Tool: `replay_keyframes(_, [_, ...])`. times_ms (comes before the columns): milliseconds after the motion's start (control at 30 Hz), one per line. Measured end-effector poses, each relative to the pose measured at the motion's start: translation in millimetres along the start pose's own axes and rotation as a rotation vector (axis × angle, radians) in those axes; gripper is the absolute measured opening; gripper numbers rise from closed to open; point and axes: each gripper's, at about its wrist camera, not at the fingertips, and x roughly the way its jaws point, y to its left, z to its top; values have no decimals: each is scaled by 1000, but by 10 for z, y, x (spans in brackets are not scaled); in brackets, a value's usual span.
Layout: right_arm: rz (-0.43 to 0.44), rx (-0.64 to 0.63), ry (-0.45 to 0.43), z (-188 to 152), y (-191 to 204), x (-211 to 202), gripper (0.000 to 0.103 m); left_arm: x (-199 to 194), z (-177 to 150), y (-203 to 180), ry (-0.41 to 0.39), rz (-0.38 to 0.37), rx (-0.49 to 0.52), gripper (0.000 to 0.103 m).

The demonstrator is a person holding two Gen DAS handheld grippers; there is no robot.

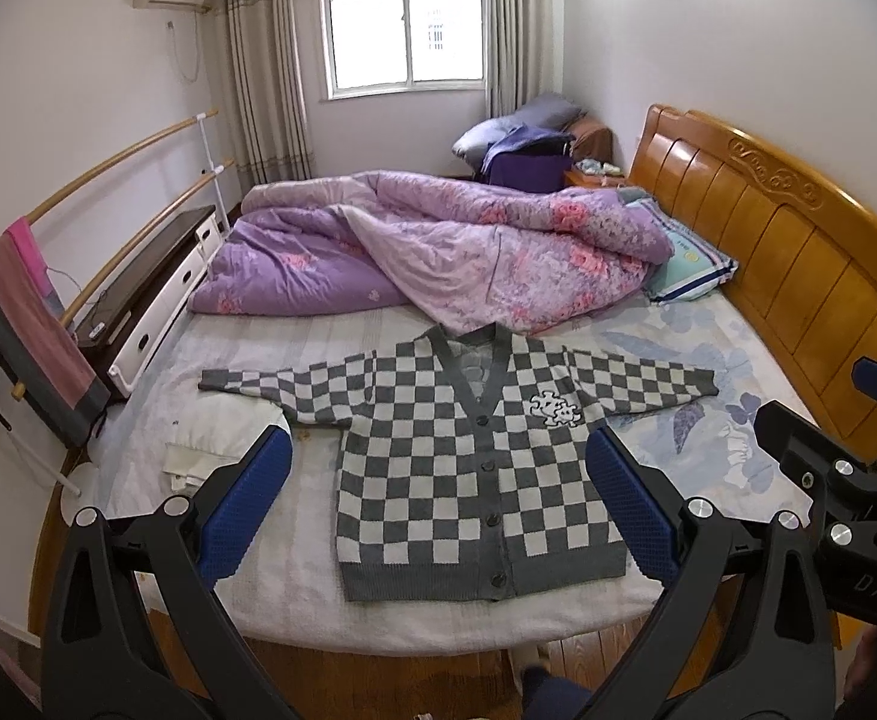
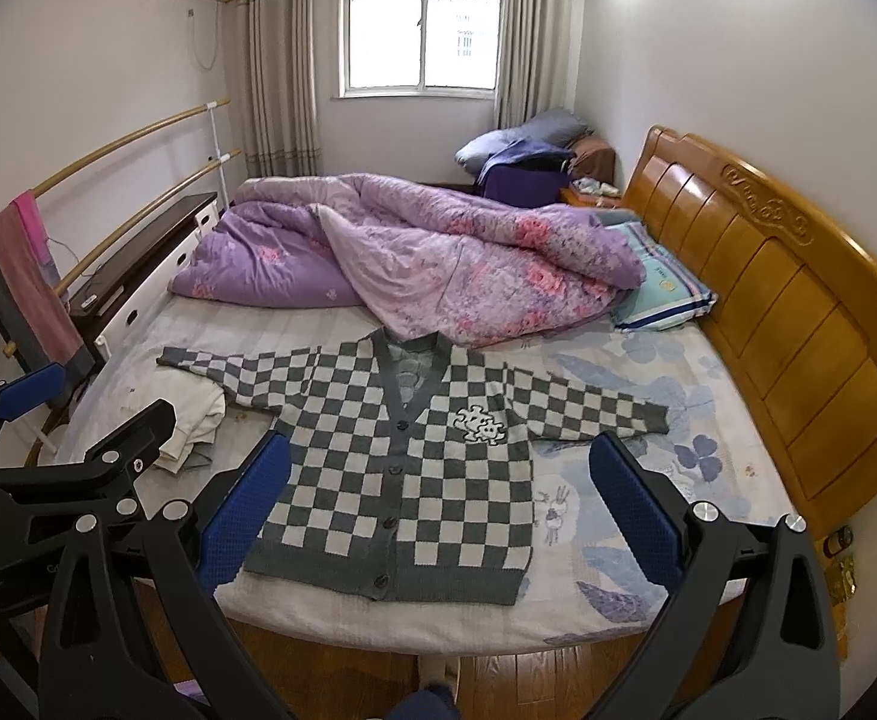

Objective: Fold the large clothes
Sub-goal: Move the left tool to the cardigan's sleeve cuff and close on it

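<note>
I have the checkered cardigan (image 1: pixel 474 468) spread flat on the bed (image 1: pixel 294 588), buttoned front up, its knit squares in grey and off-white, a ribbed grey hem toward the near edge and both sleeves stretched out left and right. A white puzzle-shaped patch (image 1: pixel 555 408) sits on the chest just right of the V-neck. My left claw (image 1: pixel 438 504) hangs above the near edge of the mattress with its blue, dimpled pads (image 1: pixel 246 498) wide apart, gripping nothing. My right claw (image 2: pixel 441 510) is the same: pads spread, empty, hovering over the cardigan's lower half (each claw shows at the margin of the other's view). Beyond the collar lies a rumpled purple quilt (image 1: pixel 438 252) with pink flowers, quilted and puffy, touching the neckline. A glossy carved wooden headboard (image 1: pixel 786 252) runs along the right, with a striped pillow (image 1: pixel 690 264) against it.
</note>
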Motion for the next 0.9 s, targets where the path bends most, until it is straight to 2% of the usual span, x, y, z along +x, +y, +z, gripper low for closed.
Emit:
replay_keyframes(200, [59, -8, 78, 209, -176, 600, 96, 556, 233, -118, 89, 18, -22, 98])
replay_keyframes(400, [165, -17, 194, 489, -398, 1409, 96, 1338, 546, -213, 243, -2, -87, 98])
replay_keyframes(533, [220, -34, 270, 571, -395, 1939, 96, 1841, 598, -163, 353, 9, -147, 98])
replay_keyframes(633, [265, -15, 337, 588, -312, 2304, 96, 2150, 539, 10, 430, 24, -199, 98])
replay_keyframes(733, [316, -4, 394, 590, -174, 2641, 96, 2384, 461, 269, 440, 22, -276, 98])
replay_keyframes(900, [318, -18, 418, 583, 167, 3142, 96, 2795, 286, 1013, 442, 38, -458, 98])
